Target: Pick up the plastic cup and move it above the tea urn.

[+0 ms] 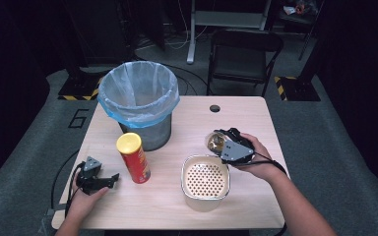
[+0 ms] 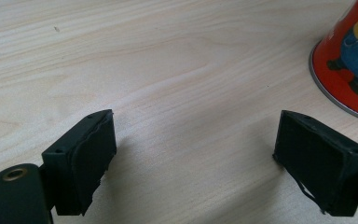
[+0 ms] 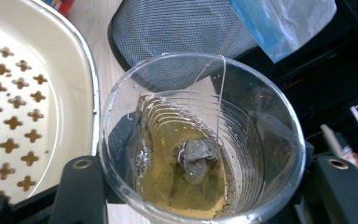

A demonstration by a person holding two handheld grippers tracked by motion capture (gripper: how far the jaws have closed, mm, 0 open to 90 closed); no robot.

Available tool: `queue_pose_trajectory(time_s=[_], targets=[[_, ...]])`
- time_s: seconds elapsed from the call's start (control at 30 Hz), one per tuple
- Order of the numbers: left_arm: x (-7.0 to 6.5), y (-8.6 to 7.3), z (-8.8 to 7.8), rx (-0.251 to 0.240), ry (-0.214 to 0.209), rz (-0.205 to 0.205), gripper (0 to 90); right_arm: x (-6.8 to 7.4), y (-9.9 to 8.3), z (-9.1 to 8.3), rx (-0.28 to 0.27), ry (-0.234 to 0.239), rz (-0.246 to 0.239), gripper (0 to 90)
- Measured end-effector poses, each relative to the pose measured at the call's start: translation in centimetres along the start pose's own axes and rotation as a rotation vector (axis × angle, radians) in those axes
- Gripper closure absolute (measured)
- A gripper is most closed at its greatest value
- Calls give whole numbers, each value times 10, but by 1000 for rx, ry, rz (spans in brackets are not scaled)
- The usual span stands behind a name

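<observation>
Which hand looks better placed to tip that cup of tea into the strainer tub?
The right. The right gripper already clamps the clear cup of tea, right beside the perforated tub. The left gripper rests open on the table by the red can, farther off.

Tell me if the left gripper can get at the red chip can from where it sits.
Probably yes. The left gripper rests on the table with jaws wide open, and the red chip can stands upright just beyond them, with bare wood between.
</observation>
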State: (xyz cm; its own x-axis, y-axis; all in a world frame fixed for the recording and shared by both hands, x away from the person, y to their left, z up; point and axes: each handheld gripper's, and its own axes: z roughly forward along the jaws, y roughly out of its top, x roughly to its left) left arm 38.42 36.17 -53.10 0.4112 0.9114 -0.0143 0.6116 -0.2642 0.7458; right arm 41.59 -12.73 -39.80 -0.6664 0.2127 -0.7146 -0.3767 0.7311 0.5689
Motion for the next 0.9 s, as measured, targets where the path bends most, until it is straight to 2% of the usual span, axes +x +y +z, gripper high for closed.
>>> queue_pose_trajectory(time_s=[0.1, 0.17, 0.3, 0.43, 0.53, 0.57, 0.6, 0.67, 0.7, 0.73, 0.8, 0.9], targets=[[0, 0, 0, 0, 0, 0, 123, 7, 6, 0, 14, -18, -67, 379], [0, 0, 0, 0, 0, 1, 123, 11, 10, 1, 30, -35, -130, 380], [0, 0, 0, 0, 0, 0, 124, 23, 20, 4, 80, -77, -305, 382], [0, 0, 0, 1, -1, 1, 123, 32, 26, 7, 106, -119, -419, 384], [0, 0, 0, 0, -1, 1, 124, 39, 30, 8, 133, -145, -535, 386], [0, 0, 0, 0, -1, 1, 123, 39, 30, 8, 133, -145, -535, 386], [0, 0, 0, 1, -1, 1, 123, 45, 33, 8, 154, -162, -624, 387], [0, 0, 0, 1, -1, 1, 124, 50, 35, 7, 173, -191, -689, 389], [0, 0, 0, 1, -1, 1, 123, 50, 35, 7, 173, -191, -689, 389], [0, 0, 0, 1, -1, 1, 124, 55, 39, 6, 190, -228, -763, 390], [0, 0, 0, 1, -1, 1, 123, 58, 42, 6, 212, -256, -858, 392], [0, 0, 0, 1, -1, 2, 123, 65, 44, 5, 239, -298, -957, 390]])
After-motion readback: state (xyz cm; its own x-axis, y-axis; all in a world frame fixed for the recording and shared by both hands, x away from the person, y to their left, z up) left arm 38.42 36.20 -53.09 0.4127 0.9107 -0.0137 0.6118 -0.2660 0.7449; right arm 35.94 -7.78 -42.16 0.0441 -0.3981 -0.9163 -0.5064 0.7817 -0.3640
